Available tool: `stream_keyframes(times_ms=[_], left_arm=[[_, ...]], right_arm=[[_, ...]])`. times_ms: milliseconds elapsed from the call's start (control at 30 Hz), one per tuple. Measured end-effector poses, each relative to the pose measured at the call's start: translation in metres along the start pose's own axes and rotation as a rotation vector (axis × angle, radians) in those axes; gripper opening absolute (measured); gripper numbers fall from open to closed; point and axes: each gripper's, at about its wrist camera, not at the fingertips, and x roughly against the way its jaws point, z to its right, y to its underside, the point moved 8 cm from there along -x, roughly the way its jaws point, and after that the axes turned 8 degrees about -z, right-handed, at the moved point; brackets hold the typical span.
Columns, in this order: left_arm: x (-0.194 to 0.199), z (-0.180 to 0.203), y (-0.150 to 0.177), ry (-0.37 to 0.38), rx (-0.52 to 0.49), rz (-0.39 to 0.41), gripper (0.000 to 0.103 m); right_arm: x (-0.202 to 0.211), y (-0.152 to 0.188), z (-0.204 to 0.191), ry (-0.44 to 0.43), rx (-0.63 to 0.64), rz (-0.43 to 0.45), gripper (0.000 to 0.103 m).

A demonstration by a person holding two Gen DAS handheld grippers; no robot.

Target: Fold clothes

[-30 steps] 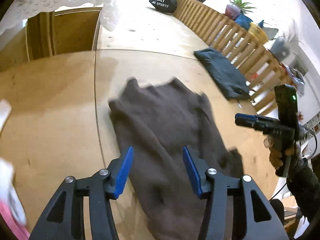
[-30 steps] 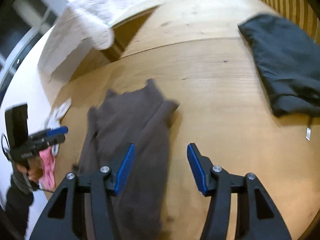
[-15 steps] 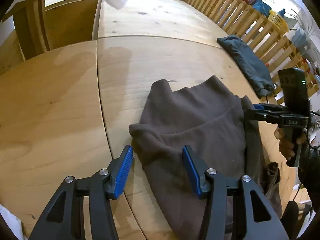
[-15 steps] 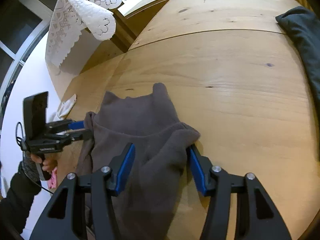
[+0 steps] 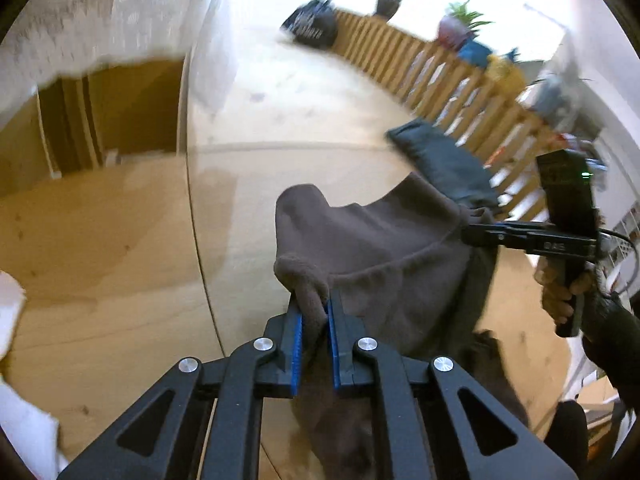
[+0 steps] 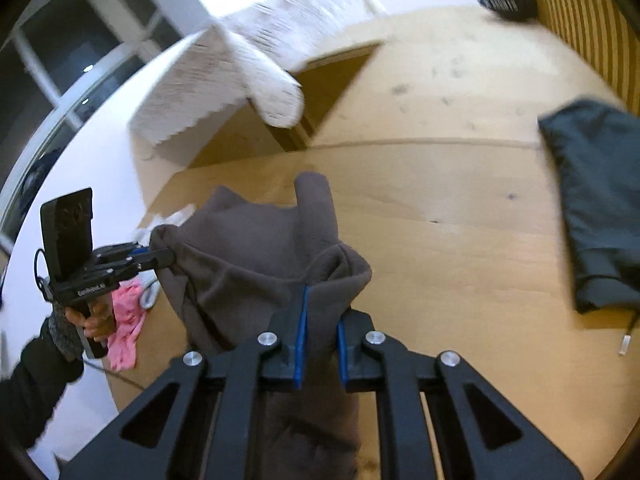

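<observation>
Since the earlier frames, both grippers have been brought from wide apart on either side of the cloth to pinching it, and the brown fleece garment (image 5: 384,248), then lying flat, has been raised at two corners. The left gripper (image 5: 315,320) is seen with its blue-padded jaws closing on a bunched fold of the fleece, which is pressed between the pads. The right gripper (image 6: 321,322) is likewise closing, with another fold of the same garment clamped between its pads. The garment is stretched between the two tools above the pale wooden table (image 6: 460,216), its lower part trailing down toward the surface. A folded dark grey garment (image 6: 596,200) lies well apart near the slatted wooden railing (image 5: 452,80). A pink cloth (image 6: 128,328) is seen by the table edge, partly hidden by the left hand (image 6: 94,318).
</observation>
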Motion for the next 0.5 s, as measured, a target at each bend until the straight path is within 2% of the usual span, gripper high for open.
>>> stream_keyframes(times_ms=[67, 133, 233, 267, 300, 333, 400, 433, 500], left_arm=[[0.027, 0.023, 0.018, -0.002, -0.066, 0.048, 0.009], [0.051, 0.046, 0.041, -0.008, -0.128, 0.083, 0.009], [0.066, 0.080, 0.100, 0.014, -0.220, 0.067, 0.011], [0.064, 0.088, 0.123, 0.013, -0.242, 0.041, 0.013], [0.059, 0.093, 0.150, 0.016, -0.254, -0.007, 0.018], [0.050, 0.096, 0.179, 0.022, -0.256, -0.071, 0.021], [0.036, 0.095, 0.227, 0.021, -0.233, -0.195, 0.021], [0.033, 0.093, 0.244, 0.020, -0.219, -0.233, 0.020], [0.040, 0.088, 0.257, 0.017, -0.197, -0.247, 0.020]], right_arm=[[0.026, 0.021, -0.023, 0.054, 0.087, 0.037, 0.012], [0.047, 0.053, -0.040, 0.054, 0.117, 0.060, 0.012], [0.061, 0.116, -0.057, 0.072, 0.156, 0.060, 0.015], [0.056, 0.146, -0.059, 0.079, 0.161, 0.021, 0.017], [0.046, 0.178, -0.058, 0.092, 0.150, -0.038, 0.024], [0.040, 0.202, -0.054, 0.096, 0.122, -0.097, 0.027], [0.032, 0.242, -0.048, 0.103, 0.071, -0.200, 0.028], [0.036, 0.255, -0.044, 0.112, 0.050, -0.225, 0.028], [0.054, 0.255, -0.043, 0.107, 0.023, -0.183, 0.030]])
